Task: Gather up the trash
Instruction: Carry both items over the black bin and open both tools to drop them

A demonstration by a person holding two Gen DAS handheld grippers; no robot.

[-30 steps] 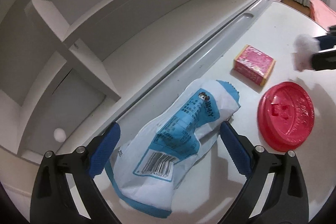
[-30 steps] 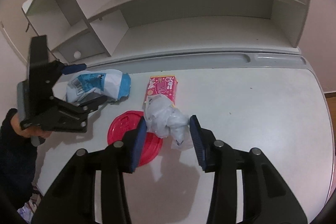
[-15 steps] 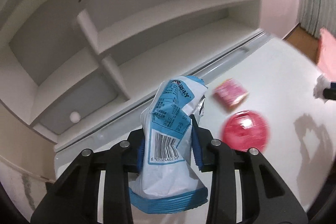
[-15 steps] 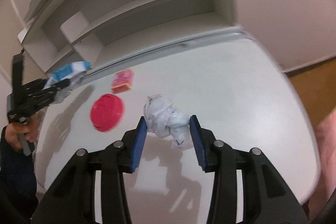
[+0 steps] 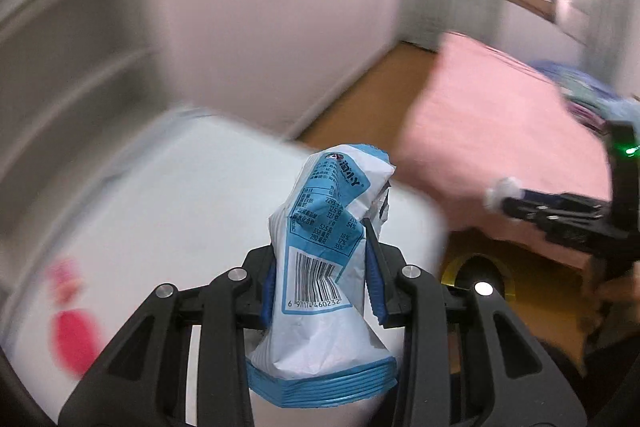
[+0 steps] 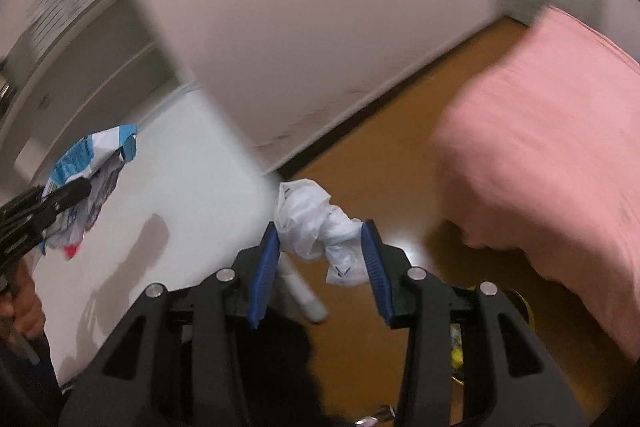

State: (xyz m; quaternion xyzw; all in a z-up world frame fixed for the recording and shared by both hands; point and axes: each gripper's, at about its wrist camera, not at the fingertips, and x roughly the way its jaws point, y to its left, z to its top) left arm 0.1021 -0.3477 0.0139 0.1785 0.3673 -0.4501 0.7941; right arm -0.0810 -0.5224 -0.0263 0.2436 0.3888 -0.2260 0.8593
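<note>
- Left claw (image 5: 320,287): clenched on a blue-and-white snack wrapper (image 5: 324,267) (barcode side toward the camera), held upright above the white worktop (image 5: 160,211).
- Right claw (image 6: 320,259): clenched on a crumpled white plastic bag (image 6: 316,227), held past the worktop edge, above the wooden floor (image 6: 380,167).
- Blurred red lid (image 5: 74,341) lies on the worktop.
</note>
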